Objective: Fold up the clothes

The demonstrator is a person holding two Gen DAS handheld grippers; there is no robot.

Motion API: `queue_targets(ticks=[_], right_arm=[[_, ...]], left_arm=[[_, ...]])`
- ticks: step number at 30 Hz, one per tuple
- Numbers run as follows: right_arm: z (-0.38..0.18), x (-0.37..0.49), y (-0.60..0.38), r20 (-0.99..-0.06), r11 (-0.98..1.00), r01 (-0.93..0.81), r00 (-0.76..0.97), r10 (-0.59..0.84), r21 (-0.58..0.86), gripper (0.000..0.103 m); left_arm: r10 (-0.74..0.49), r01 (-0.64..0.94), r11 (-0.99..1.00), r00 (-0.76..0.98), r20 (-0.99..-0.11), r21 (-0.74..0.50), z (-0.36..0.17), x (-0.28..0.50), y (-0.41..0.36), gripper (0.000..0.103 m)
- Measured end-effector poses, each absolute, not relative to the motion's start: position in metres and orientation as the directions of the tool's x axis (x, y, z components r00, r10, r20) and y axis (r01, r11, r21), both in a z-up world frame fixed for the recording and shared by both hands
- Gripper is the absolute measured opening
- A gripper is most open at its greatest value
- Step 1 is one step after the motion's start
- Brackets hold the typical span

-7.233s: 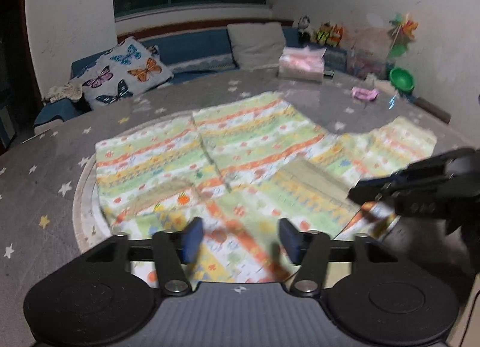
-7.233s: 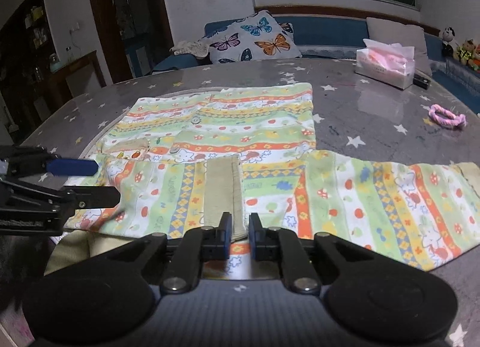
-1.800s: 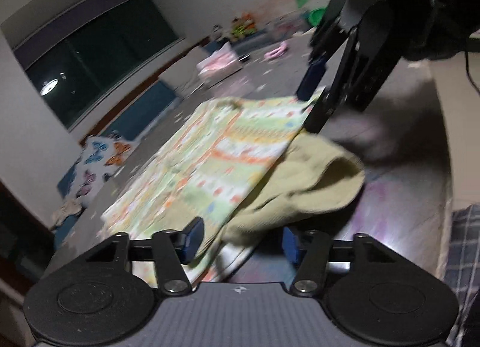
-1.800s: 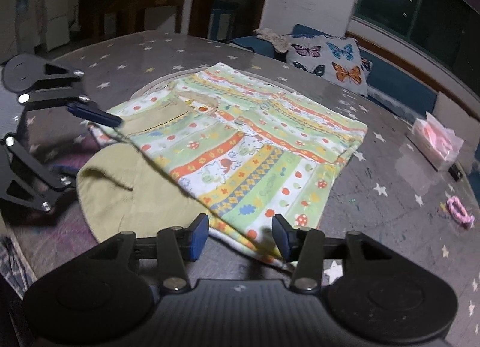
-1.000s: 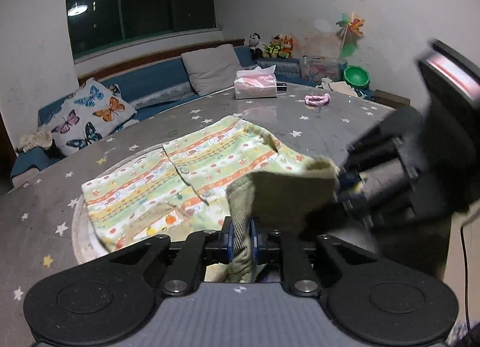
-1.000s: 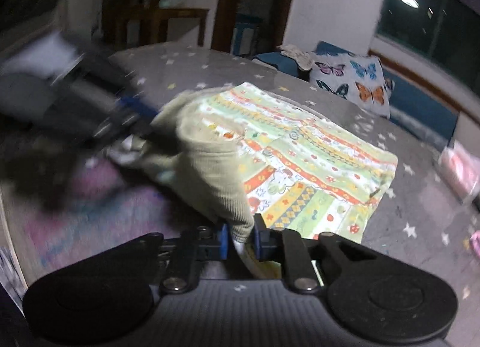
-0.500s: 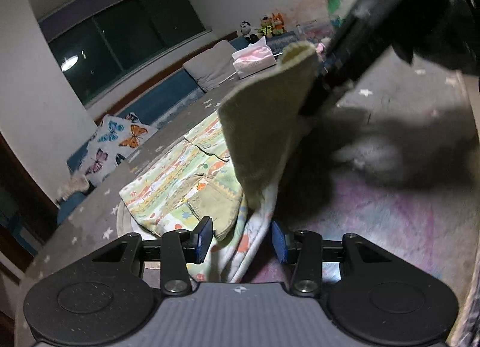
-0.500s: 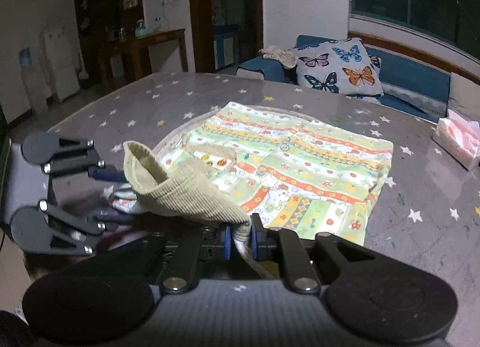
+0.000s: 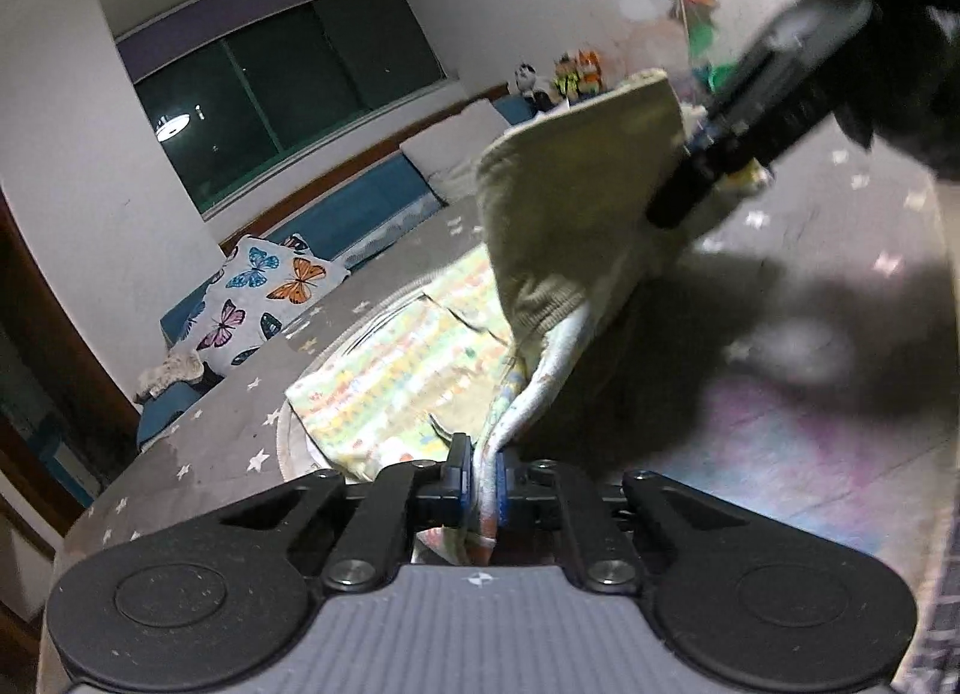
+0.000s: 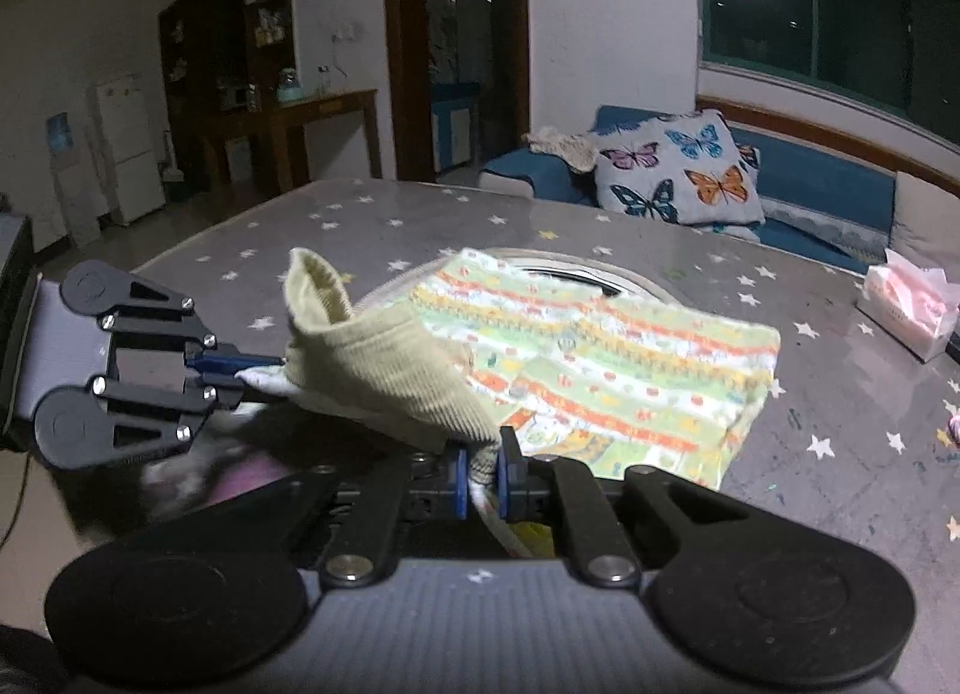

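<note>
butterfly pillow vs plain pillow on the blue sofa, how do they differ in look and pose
The butterfly pillow is white with coloured butterflies; the plain pillow is unpatterned off-white. The butterfly pillow leans propped at the sofa's corner by a crumpled cloth; the plain pillow sits further along, nearer the toys. Both rest against the sofa back.

Garment (image 10: 600, 358) striped green, orange and yellow with olive ribbed hem (image 10: 384, 370); grey star-print tablecloth (image 10: 840, 394); white butterfly-print cushion (image 10: 678, 171); blue sofa (image 10: 816, 184).
</note>
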State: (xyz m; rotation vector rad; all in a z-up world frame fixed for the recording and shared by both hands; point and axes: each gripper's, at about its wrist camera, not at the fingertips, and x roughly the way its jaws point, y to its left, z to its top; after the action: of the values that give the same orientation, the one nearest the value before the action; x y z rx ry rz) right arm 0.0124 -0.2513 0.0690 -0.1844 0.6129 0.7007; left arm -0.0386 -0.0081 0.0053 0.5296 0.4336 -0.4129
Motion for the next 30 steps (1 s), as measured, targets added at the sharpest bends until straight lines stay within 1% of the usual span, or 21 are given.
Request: queue_targets(ticks=[3,7,11,16,21,25,30], right_arm=[[0.083,-0.015,-0.257,-0.581,0.728,-0.684,0.577,0.574,0.039,0.008],[0.102,-0.056,-0.263,-0.575,0.68,-0.732,0.538,0.616,0.044,0.008],[0.112,-0.071,-0.263,-0.575,0.658,-0.751,0.518,0.633,0.048,0.008],[0.116,-0.04,-0.257,-0.577,0.676,-0.735,0.526,0.625,0.062,0.008],[0.111,0.018,-0.245,-0.605,0.71,-0.699,0.529,0.595,0.087,0.008],[0.097,0.067,-0.236,-0.635,0.742,-0.66,0.526,0.566,0.115,0.008],[0.059,0.115,-0.228,-0.684,0.79,-0.598,0.519,0.513,0.138,0.008]], left_arm=[[-0.303,0.511,0.789,0.806,-0.508,0.341,0.024,-0.067,0.0,0.009],[-0.33,0.53,0.788,0.793,-0.513,0.313,0.049,-0.11,0.005,0.009],[-0.332,0.522,0.808,0.787,-0.52,0.274,0.061,-0.116,0.01,0.009],[-0.316,0.489,0.842,0.79,-0.525,0.229,0.063,-0.076,0.015,0.009],[-0.286,0.462,0.86,0.789,-0.544,0.219,0.057,-0.017,0.016,0.009],[-0.253,0.444,0.868,0.78,-0.572,0.222,0.042,0.03,0.011,0.009],[-0.196,0.405,0.886,0.766,-0.612,0.224,0.016,0.073,0.007,0.009]])
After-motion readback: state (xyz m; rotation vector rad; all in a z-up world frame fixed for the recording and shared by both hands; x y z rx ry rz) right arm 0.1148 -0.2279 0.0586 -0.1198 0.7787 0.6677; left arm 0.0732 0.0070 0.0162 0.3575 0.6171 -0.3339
